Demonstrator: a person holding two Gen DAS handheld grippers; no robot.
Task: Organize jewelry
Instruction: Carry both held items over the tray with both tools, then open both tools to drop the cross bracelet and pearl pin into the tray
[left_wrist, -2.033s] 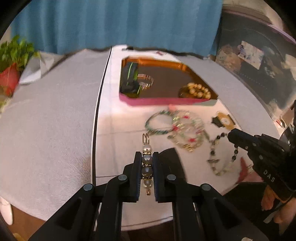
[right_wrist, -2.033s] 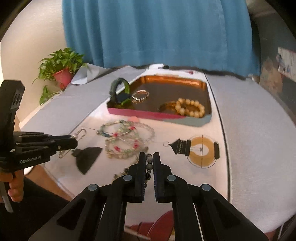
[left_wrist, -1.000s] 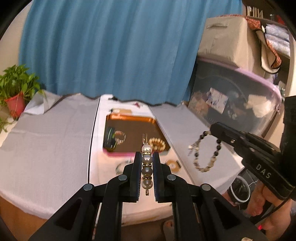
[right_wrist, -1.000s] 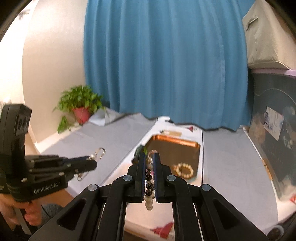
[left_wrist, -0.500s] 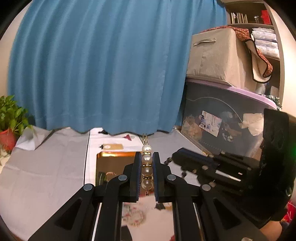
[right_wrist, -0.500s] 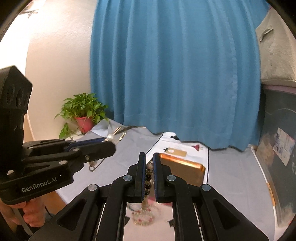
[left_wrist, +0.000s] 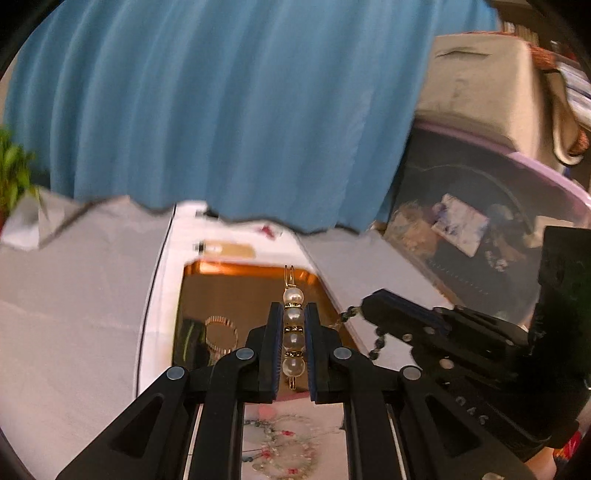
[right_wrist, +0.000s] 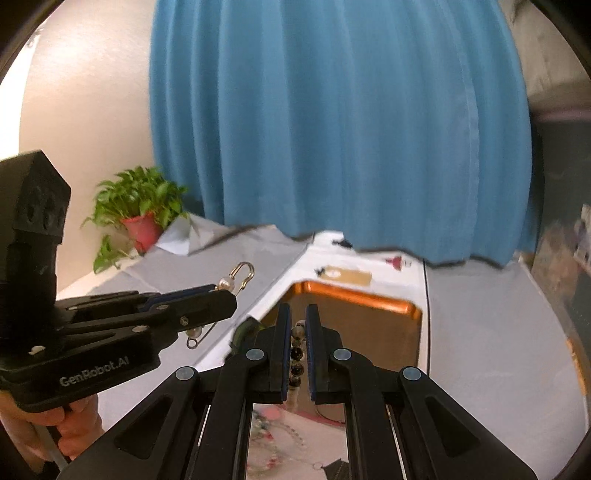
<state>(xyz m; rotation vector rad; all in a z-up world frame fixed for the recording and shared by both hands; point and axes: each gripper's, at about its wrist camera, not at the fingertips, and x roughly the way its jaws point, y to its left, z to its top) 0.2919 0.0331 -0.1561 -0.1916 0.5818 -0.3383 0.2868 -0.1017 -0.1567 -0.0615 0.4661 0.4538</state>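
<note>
The left gripper (left_wrist: 293, 345) holds a pearl pin (left_wrist: 293, 332) between its fingers (left_wrist: 274, 347): four round, glossy white beads set in a row on a thin gold wire, with small gold spacers between them and a wire loop projecting past the fingertips. The fingers are flat black plates closed narrowly on the beads. In the right wrist view the same pin (right_wrist: 232, 282) projects from the left gripper (right_wrist: 207, 301), its gold clasp loop above and a wire end hanging below.

The right gripper (right_wrist: 296, 347) is closed on a beaded bracelet (right_wrist: 296, 360), a strand of dark round beads with paler ones among them, running lengthwise between the fingers (right_wrist: 313, 350). In the left wrist view this strand (left_wrist: 376, 343) hangs in a loop from the right gripper (left_wrist: 373, 308).

Both grippers are raised above a rectangular tray (left_wrist: 240, 271) with a polished copper rim and a dark reflective floor. Inside it lie a ribbed gold ring (left_wrist: 221, 331) and a dark band (left_wrist: 189, 341) beside it. The tray rests on a white mat (left_wrist: 159, 332) laid over a bench (left_wrist: 74, 295) covered in grey woven cloth. More beaded bracelets (left_wrist: 284, 448) lie on the mat below the grippers. A blue pleated curtain (right_wrist: 332, 122) hangs behind; a potted plant (right_wrist: 142, 210) stands at the bench's far left corner.
</note>
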